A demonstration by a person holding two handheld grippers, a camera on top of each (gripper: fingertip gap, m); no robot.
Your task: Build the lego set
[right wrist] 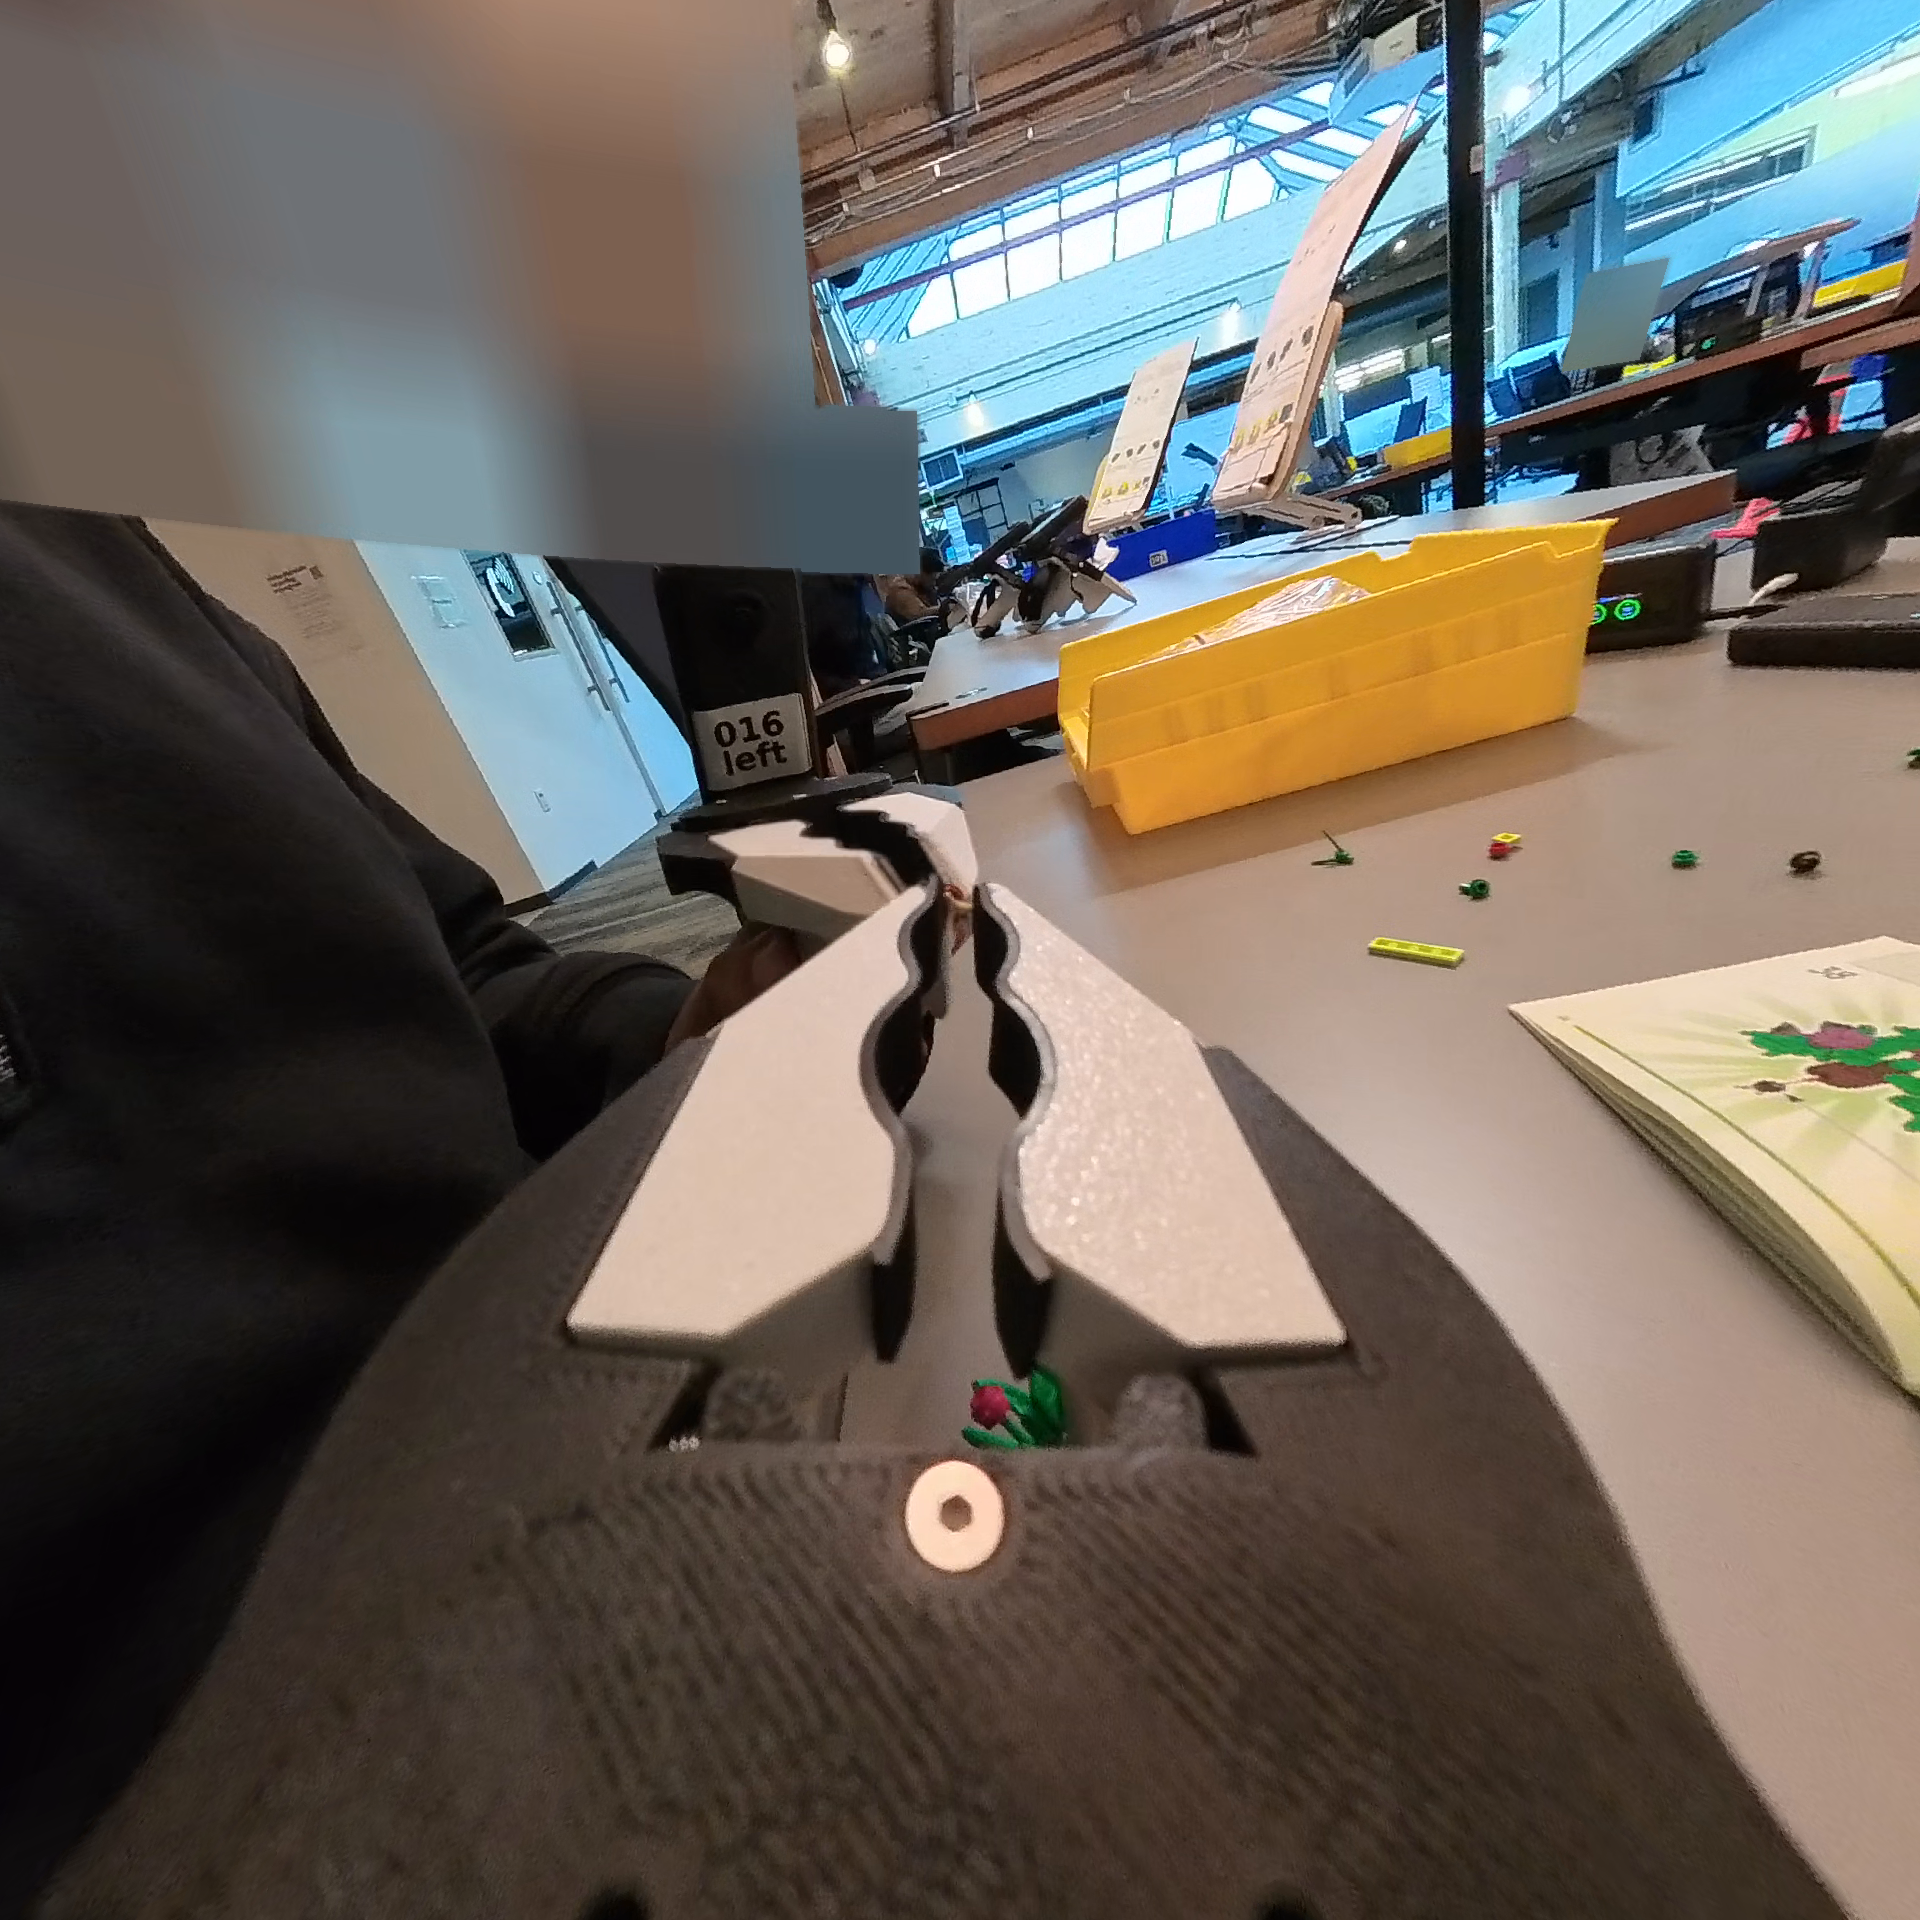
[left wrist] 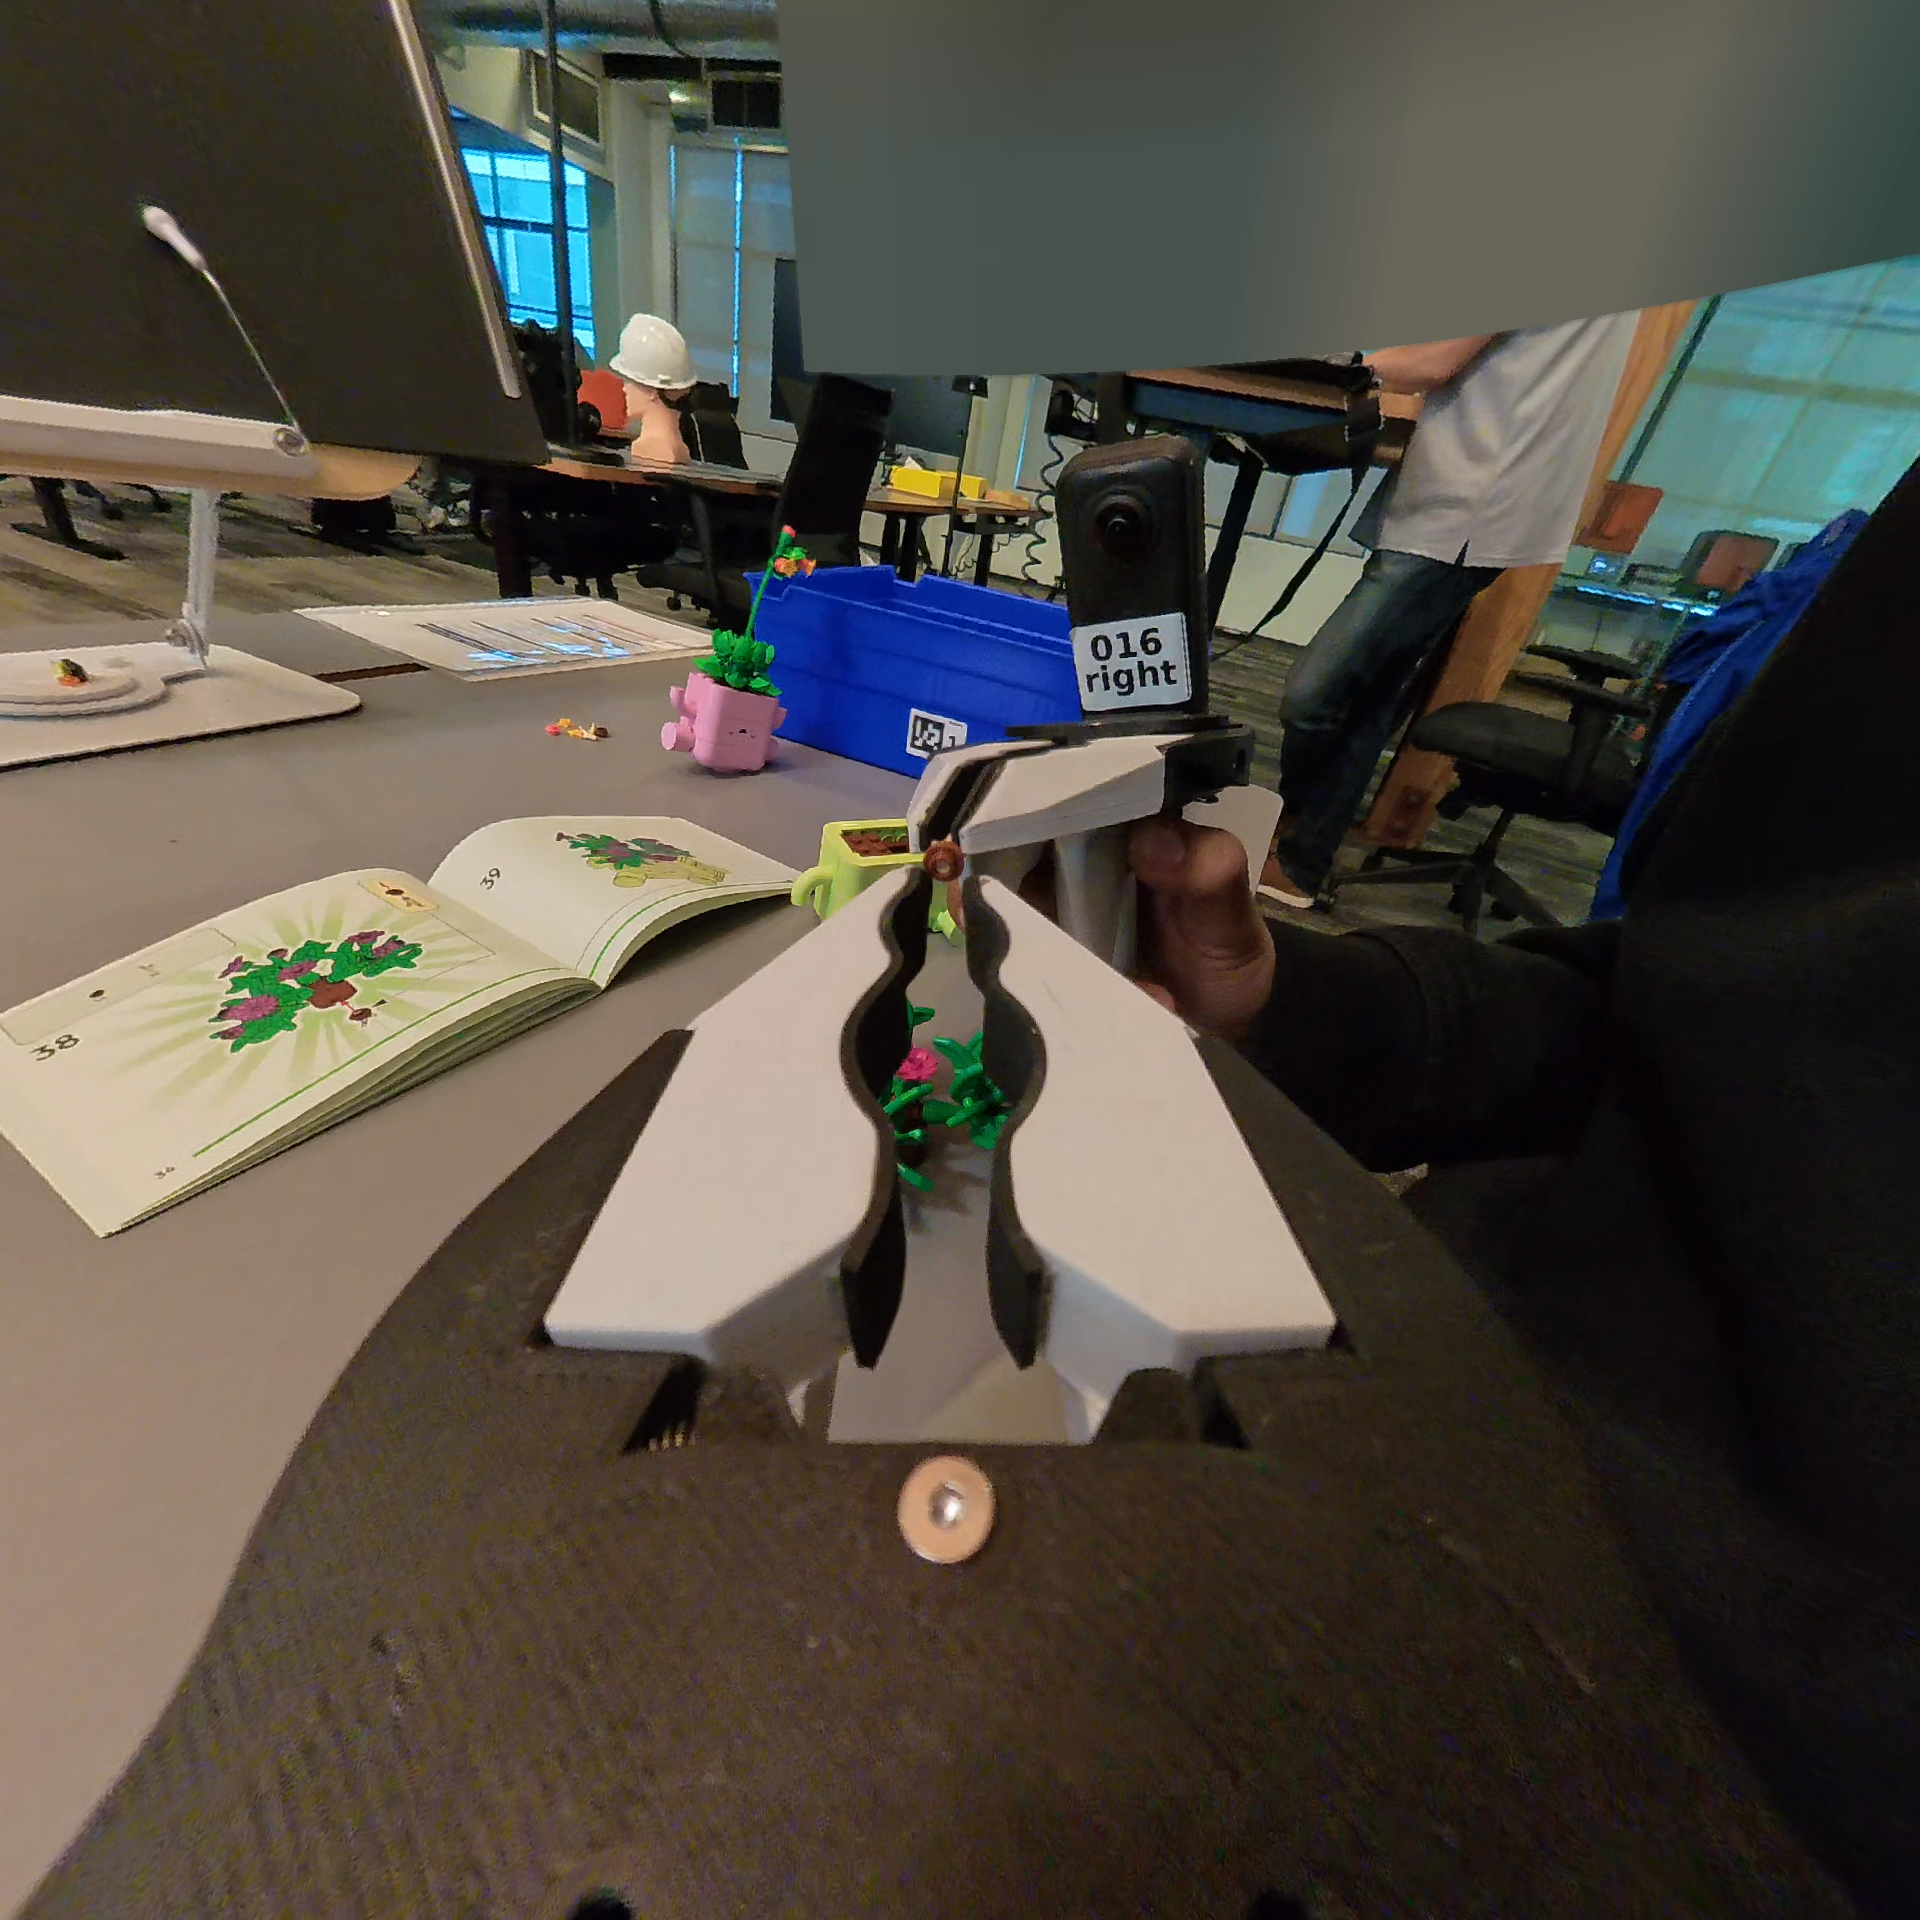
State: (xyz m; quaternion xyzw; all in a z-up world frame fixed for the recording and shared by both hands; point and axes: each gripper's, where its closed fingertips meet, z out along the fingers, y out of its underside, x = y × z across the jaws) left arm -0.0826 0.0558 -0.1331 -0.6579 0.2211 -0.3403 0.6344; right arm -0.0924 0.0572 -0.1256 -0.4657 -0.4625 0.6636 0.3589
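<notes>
Left claw (left wrist: 943,878) pinches round brown stud (left wrist: 943,860).

You are holding the left gripper (left wrist: 943,883) nearly closed, its tips meeting the right gripper (left wrist: 940,831) around a small brown round piece (left wrist: 942,860). A green and pink flower cluster (left wrist: 935,1101) is lying on the grey table (left wrist: 312,790) beneath, and an open instruction booklet (left wrist: 343,987) is lying to its left.

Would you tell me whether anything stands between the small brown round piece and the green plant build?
Nothing visible does: the small brown round piece is held in open air above the green plant build.
</notes>
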